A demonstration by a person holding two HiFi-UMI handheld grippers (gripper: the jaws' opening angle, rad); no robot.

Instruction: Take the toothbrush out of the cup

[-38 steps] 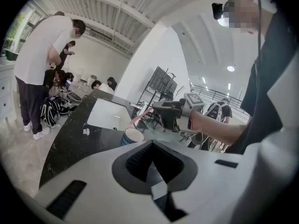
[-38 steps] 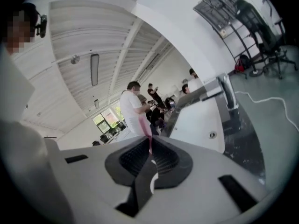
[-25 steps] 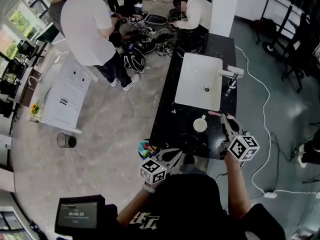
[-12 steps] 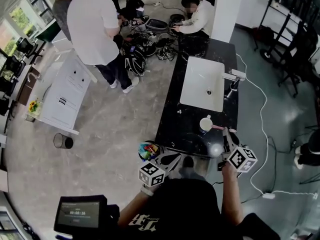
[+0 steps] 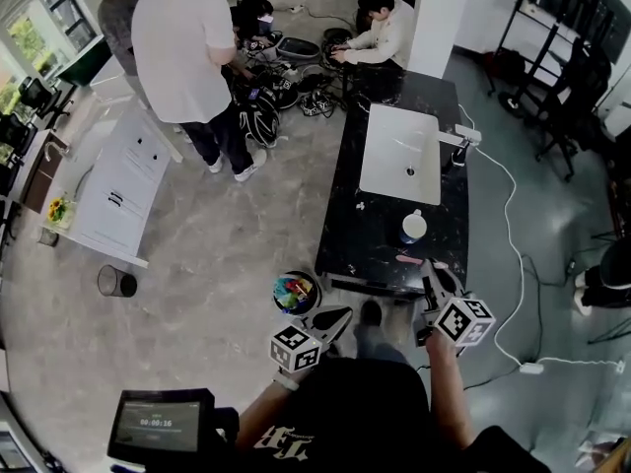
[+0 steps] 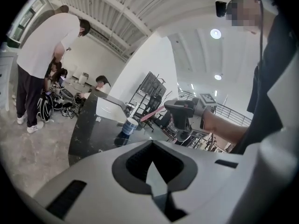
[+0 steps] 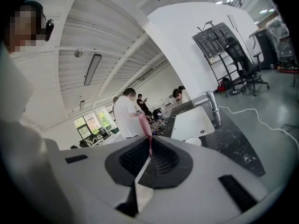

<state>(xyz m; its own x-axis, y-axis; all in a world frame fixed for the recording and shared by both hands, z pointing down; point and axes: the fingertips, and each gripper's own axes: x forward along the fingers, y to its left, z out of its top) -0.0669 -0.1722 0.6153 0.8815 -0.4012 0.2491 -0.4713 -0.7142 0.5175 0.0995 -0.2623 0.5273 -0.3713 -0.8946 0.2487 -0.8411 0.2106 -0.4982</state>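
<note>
A: What are the surface and the room like?
B: There's a long black stone counter [image 5: 345,235] with a white sink [image 5: 399,156] set in its far half. A tap [image 5: 455,138] stands at the sink's right edge. The floor [image 5: 246,235] around it is grey and polished. One person in a white shirt [image 5: 182,42] stands well off to the left. Another person [image 5: 386,30] crouches past the counter's far end. A white cable [image 5: 513,264] trails along the floor on the right.
A: And the cup?
B: The cup [image 5: 414,227] stands upright between the sink and the counter's near edge, toward the right side.
A: Where's the toothbrush?
B: The pink toothbrush [image 5: 408,259] is clear of the cup, over the counter just inside its near edge. The right gripper [image 5: 431,282] holds it with its fingers pinched narrow on the handle. In the right gripper view the handle pokes out past the tips.
A: The other one?
B: The left gripper [image 5: 340,315] hangs off the near edge by the left corner. Its jaws are pressed together with nothing between them.
</note>
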